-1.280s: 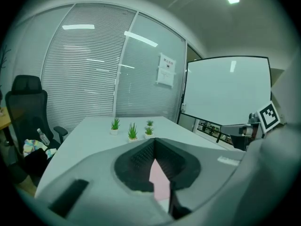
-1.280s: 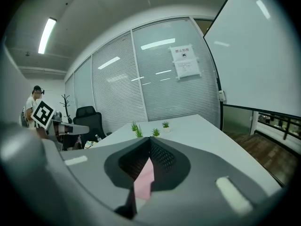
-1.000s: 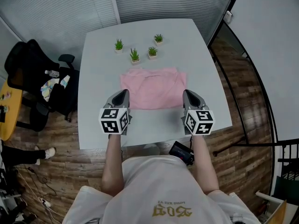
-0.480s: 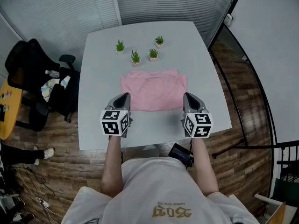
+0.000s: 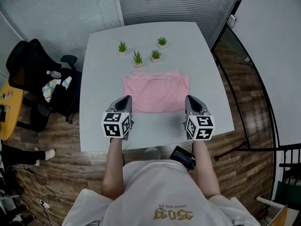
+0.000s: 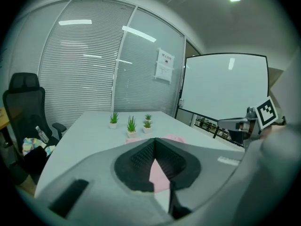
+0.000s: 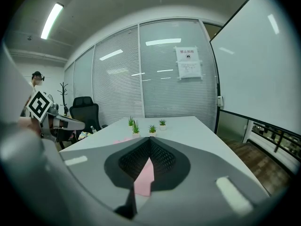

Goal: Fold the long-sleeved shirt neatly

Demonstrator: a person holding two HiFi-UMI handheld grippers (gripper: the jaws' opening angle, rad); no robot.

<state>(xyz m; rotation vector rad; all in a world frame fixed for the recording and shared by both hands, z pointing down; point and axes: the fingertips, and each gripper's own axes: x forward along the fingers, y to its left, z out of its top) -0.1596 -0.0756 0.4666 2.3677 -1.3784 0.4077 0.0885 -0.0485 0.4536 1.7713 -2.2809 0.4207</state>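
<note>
Two tools held out side by side over the near part of the pale grey bench [image 5: 94,126]. Left tool [image 5: 125,98] with jaws pressed together, nothing clamped between them; tip at the near left corner of the pink shirt [image 5: 155,91], contact impossible to judge. Right tool [image 5: 190,98] likewise closed and empty, tip at the near right corner. Pink shirt lying flat as a folded rectangle in the middle of the bench, neckline toward the far side, a sliver of it visible below the closed jaws in both gripper views. Past the shirt's far edge, four small potted plants [image 5: 137,58] in white pots. Left of the bench, on the wooden floor [image 5: 70,168], a black office chair [image 5: 28,67] with things piled on it.
</note>
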